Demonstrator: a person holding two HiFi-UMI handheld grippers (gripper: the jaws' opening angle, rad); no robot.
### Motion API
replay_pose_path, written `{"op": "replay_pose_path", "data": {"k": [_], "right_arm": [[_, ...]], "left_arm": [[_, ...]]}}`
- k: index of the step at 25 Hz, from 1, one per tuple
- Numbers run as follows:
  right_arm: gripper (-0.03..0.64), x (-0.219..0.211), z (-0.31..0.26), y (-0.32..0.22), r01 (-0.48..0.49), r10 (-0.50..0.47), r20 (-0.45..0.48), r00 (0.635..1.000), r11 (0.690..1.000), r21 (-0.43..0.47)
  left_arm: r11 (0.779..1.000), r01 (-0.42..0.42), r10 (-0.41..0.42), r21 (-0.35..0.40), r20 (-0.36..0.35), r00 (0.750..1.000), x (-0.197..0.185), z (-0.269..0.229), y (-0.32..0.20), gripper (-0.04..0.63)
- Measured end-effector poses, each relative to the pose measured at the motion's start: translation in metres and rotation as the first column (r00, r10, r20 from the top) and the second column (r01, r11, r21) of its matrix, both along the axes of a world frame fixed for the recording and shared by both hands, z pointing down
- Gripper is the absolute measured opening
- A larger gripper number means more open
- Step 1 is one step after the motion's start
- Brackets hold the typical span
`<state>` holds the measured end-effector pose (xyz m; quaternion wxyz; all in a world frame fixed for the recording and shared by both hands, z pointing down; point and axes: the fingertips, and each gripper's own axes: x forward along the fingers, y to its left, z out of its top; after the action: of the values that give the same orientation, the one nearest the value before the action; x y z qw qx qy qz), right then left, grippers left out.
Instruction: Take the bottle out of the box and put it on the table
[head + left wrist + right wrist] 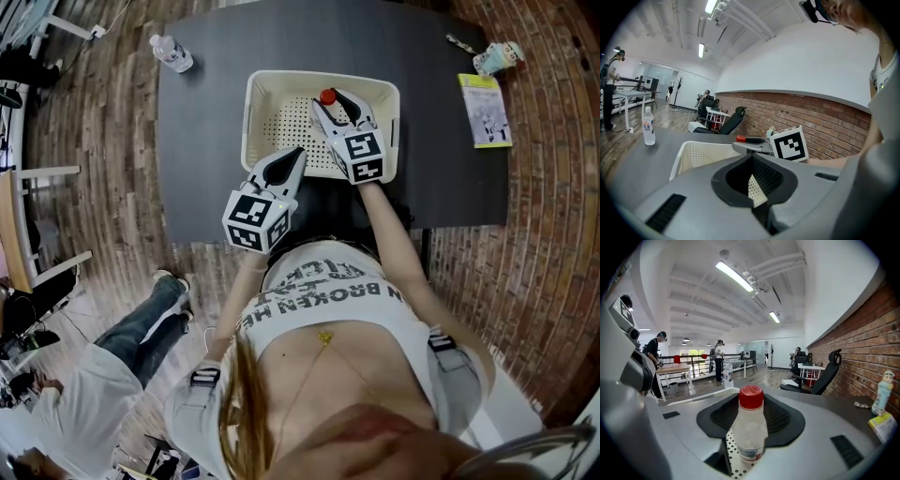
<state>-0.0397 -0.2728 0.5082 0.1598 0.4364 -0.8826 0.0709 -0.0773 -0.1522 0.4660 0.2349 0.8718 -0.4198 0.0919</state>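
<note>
Cream box (251, 122) walls ring bottle (749, 427), seemingly in right gripper (330, 105)

**Red Cap Being Shown Against Cream and Grey**

A red cap is being shown on the clear bottle (749, 427). Cream plastic dotted with rows of small holes is being displayed by the box (272, 94), and dark grey by the table (206, 150). Light grey shells, black ribbed pads and black-and-white square markers are being presented by the left gripper (299, 153) and right gripper (330, 103).
</note>
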Motion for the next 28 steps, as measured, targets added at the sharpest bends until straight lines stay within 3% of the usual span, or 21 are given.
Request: {"op": "replay_pose_path", "data": {"k": [15, 23, 28], "right_arm": [[0.163, -0.002, 0.000, 0.002, 0.006, -0.006, 0.001, 1.000, 1.000, -0.005], [0.156, 0.010, -0.006, 0.022, 0.042, -0.042, 0.015, 0.999, 0.999, -0.007], [0.155, 0.012, -0.039, 0.035, 0.099, -0.100, 0.046, 0.994, 0.995, 0.013]], "left_arm": [[1.000, 0.024, -0.024, 0.010, -0.005, 1.000, -0.002, -0.005, 0.016, 0.000], [0.999, 0.041, -0.041, 0.016, -0.022, 0.999, 0.001, -0.010, 0.032, 0.000], [0.999, 0.046, -0.046, 0.012, -0.022, 0.999, -0.001, -0.009, 0.038, 0.000]]}}
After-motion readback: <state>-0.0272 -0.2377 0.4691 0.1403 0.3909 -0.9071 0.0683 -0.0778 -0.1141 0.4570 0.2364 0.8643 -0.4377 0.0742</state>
